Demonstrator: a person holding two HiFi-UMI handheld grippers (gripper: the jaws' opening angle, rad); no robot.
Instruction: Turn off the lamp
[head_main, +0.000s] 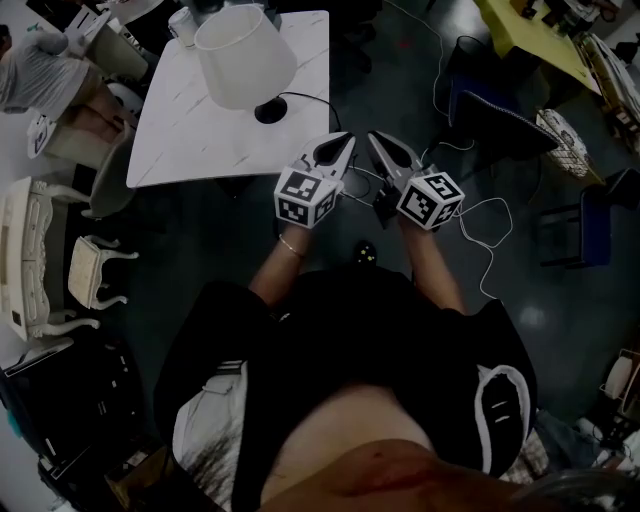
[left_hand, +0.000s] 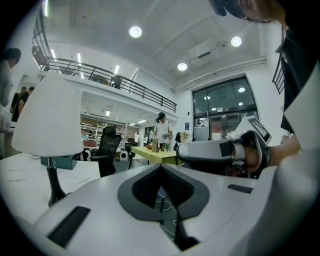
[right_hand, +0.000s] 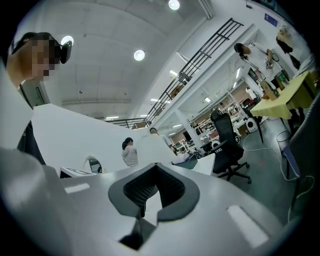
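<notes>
Both tongs are closed on nothing. The left gripper (head_main: 340, 148) and right gripper (head_main: 382, 148) are side by side, just off the table (head_main: 190, 140). The lamp (head_main: 245, 55) stands at eleven o'clock from them. I'd lead with one closed tip toward its base (head_main: 270, 112) and cord (head_main: 305, 97), staying clear of the shade.

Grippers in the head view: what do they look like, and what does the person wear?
Left gripper and right gripper are white, pointed shells with dark ribbed pads; each bears a cube of black-and-white square markers. The person wears a black top and a bracelet.
</notes>
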